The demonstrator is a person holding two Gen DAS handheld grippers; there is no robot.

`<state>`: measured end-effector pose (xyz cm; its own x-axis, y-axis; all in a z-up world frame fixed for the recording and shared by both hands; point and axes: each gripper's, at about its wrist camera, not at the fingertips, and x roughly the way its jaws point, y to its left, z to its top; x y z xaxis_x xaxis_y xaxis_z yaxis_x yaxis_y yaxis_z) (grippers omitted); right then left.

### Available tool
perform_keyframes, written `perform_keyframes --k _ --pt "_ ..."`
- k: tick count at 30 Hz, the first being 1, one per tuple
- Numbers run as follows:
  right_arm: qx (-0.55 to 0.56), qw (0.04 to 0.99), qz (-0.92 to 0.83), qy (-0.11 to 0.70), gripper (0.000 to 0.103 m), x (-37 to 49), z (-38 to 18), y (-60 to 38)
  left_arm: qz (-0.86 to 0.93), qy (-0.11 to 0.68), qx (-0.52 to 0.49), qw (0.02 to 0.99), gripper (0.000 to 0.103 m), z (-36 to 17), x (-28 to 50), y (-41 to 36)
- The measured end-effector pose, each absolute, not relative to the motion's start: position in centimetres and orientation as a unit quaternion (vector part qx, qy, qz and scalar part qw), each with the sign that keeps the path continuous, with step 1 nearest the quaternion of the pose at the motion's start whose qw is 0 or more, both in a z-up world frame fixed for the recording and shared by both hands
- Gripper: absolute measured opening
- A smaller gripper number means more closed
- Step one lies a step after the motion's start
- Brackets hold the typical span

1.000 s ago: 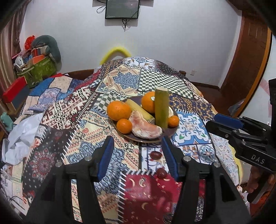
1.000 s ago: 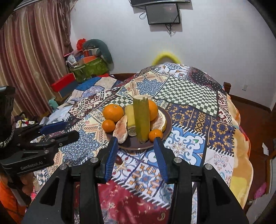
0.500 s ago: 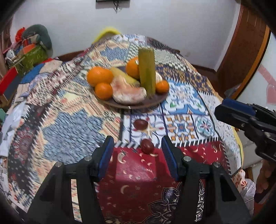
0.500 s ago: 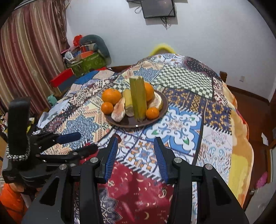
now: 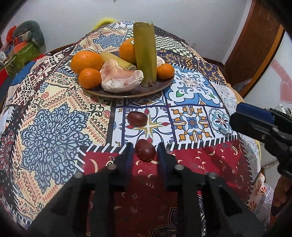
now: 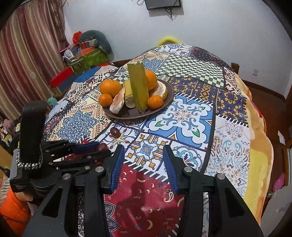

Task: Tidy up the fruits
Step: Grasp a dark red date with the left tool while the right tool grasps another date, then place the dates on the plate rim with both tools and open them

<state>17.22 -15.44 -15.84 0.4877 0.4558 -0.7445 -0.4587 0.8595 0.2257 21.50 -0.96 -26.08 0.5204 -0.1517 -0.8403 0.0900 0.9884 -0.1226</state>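
Note:
A dark brown plate (image 5: pixel 160 88) on the patchwork tablecloth holds several oranges (image 5: pixel 87 59), a pomelo piece (image 5: pixel 120 76) and an upright green sugarcane stick (image 5: pixel 145 54). Two dark red fruits lie on the cloth in front of the plate: the far one (image 5: pixel 137 118) and the near one (image 5: pixel 145 149). My left gripper (image 5: pixel 145 152) is low over the cloth, its jaws narrowed around the near red fruit with small gaps on both sides. It also shows in the right wrist view (image 6: pixel 94 148). My right gripper (image 6: pixel 144 160) is open and empty above the cloth, right of the left one.
The table's front and right edges drop off near the grippers. A wooden door (image 5: pixel 255 42) stands at the right. Bags and boxes (image 6: pixel 87 54) are piled by the curtain at the back left. A screen (image 6: pixel 164 4) hangs on the wall.
My left gripper has moved forward and down to the near red fruit, and its jaws have narrowed around it. My right gripper has stayed open and drawn back slightly.

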Motion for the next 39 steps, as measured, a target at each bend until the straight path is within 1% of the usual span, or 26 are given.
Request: perform_keyframes --k 6,16,21,27,30,32,36,37,39 --pt "-0.014 0.856 0.277 0.437 0.040 17.8 -16.4 -13.9 -0.075 0.466 -0.030 0.881 0.021 -25.2 20.9 -0.3" --pt "-0.023 0.836 0.307 0.454 0.040 20.1 -18.0 -9.9 -0.030 0.431 -0.045 0.901 0.021 -23.0 20.4 4.4" --pt "-0.034 0.827 0.316 0.463 0.040 21.0 -19.1 -7.9 -0.017 0.431 -0.050 0.901 0.021 -23.3 20.9 6.1" --pt "-0.037 0.820 0.325 0.469 0.040 21.6 -19.8 -6.9 -0.022 0.432 -0.058 0.900 0.021 -23.9 21.3 6.3" --pt "-0.050 0.816 0.328 0.473 0.032 21.7 -20.2 -6.4 -0.026 0.432 -0.062 0.899 0.021 -24.2 21.7 6.3" --pt "-0.057 0.815 0.330 0.473 0.021 21.7 -20.5 -6.1 -0.028 0.433 -0.065 0.899 0.021 -24.4 21.9 6.3" --pt "-0.060 0.814 0.333 0.472 0.020 21.7 -20.7 -6.0 -0.030 0.435 -0.064 0.898 0.021 -24.7 22.0 6.3" --pt "-0.060 0.812 0.336 0.473 0.017 21.7 -20.7 -6.0 -0.030 0.435 -0.064 0.897 0.021 -24.7 22.0 6.2" --pt "-0.061 0.814 0.336 0.471 0.017 21.6 -20.5 -6.1 -0.030 0.435 -0.064 0.898 0.021 -24.7 22.1 6.2"
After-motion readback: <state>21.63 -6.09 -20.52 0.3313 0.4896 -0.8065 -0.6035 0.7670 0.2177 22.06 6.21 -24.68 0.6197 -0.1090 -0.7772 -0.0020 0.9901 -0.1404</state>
